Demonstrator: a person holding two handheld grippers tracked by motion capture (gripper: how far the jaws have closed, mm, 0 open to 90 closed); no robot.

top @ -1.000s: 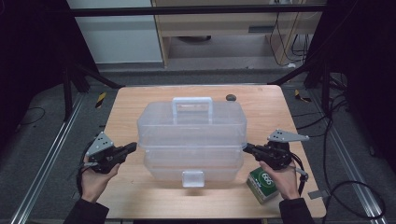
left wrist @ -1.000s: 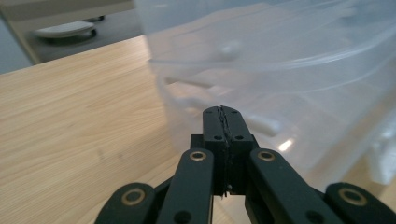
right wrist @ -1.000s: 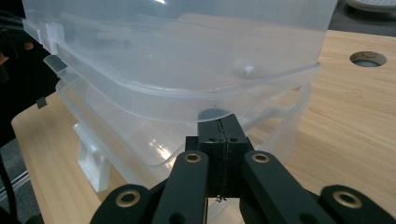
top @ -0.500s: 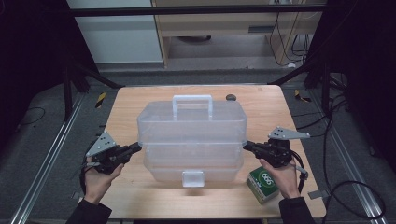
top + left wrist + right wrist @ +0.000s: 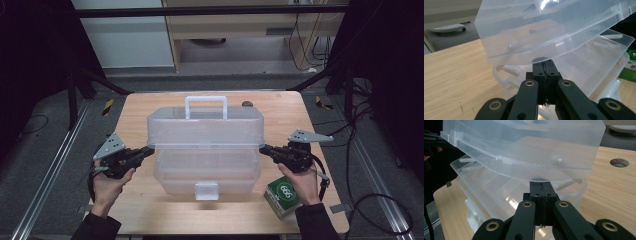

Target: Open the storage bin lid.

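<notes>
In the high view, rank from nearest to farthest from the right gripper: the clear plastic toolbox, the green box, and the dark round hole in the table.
From the right gripper:
1. Clear plastic toolbox, right at its tips, under the lid's end.
2. Green box, by the near table edge.
3. Dark round hole, at the far edge.

The storage box (image 5: 205, 150) is clear, frosted-looking plastic, smooth and glossy, with bright glints on its lid (image 5: 544, 27) and ribbed trays. The table (image 5: 150, 210) has a pale wood-grain top, matt and smooth, with fine scratches showing in the left gripper view. The left gripper (image 5: 545, 66) and right gripper (image 5: 540, 187) are matt black plastic with brass-coloured rivets. The small green carton (image 5: 283, 196) looks like printed card with a slight sheen.
</notes>
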